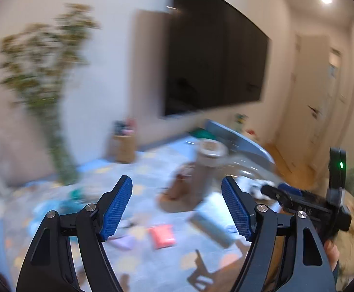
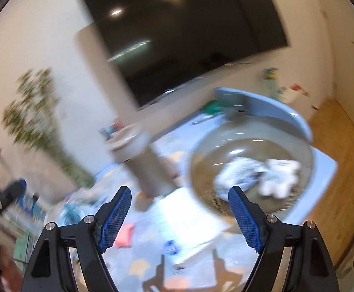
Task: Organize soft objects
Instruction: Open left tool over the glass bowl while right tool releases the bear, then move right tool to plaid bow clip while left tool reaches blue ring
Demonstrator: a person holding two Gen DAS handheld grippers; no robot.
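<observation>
Both views are smeared by motion. My left gripper [image 1: 176,180] hangs open over a blue patterned play mat [image 1: 143,170] with nothing between its blue pads. On the mat below it lie a pink soft pouch [image 1: 163,236], a pale purple piece [image 1: 125,242] and a grey-blue oblong [image 1: 211,226]. My right gripper [image 2: 180,189] is open and holds nothing; it also shows at the right of the left wrist view [image 1: 274,191]. Ahead of it to the right stands a round clear-walled tub [image 2: 199,168] holding white plush toys [image 2: 281,177]. The pink pouch [image 2: 125,236] lies low on the left.
A brown post with a round top [image 1: 208,163] rises from the mat. A woven basket [image 1: 124,146] and a tall plant [image 1: 55,112] stand by the wall under a large dark screen [image 1: 216,56]. Wood floor [image 2: 335,146] lies to the right. A hand [image 1: 330,250] grips the right tool.
</observation>
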